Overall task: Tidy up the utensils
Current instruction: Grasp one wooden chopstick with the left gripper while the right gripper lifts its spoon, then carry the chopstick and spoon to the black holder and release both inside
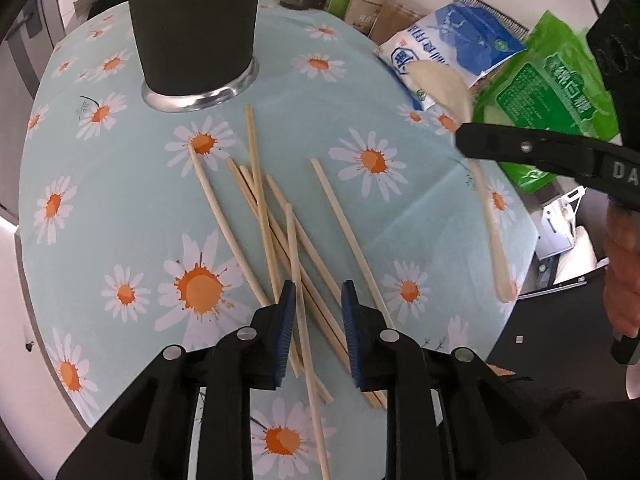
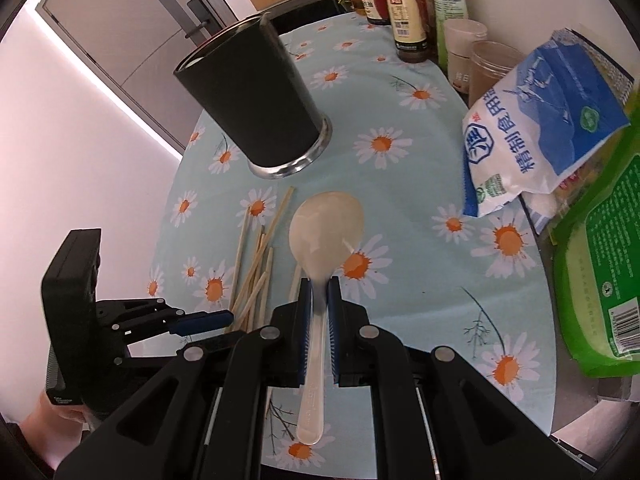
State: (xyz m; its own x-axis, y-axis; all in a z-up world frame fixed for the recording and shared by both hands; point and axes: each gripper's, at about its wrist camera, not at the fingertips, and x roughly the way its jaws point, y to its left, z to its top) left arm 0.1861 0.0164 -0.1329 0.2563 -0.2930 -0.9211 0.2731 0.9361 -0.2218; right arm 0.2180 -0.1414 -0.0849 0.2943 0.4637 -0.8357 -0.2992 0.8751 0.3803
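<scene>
Several wooden chopsticks (image 1: pixel 280 232) lie crossed on the daisy tablecloth (image 1: pixel 120 184), in front of a black cup with a steel base (image 1: pixel 192 28). My left gripper (image 1: pixel 318 304) is open just above their near ends, with a few sticks between the blue pads. My right gripper (image 2: pixel 319 292) is shut on the neck of a white plastic spoon (image 2: pixel 326 232), held above the cloth right of the chopsticks (image 2: pixel 256 268). The cup (image 2: pixel 256 108) stands beyond the spoon's bowl. The spoon (image 1: pixel 486 200) and right gripper (image 1: pixel 472 144) also show in the left wrist view.
A blue-and-white salt bag (image 2: pixel 536 132) and a green packet (image 2: pixel 604 264) lie at the table's right edge. Sauce bottles (image 2: pixel 404 8) and jars (image 2: pixel 476 64) stand at the back right. The table edge runs close on the left and near sides.
</scene>
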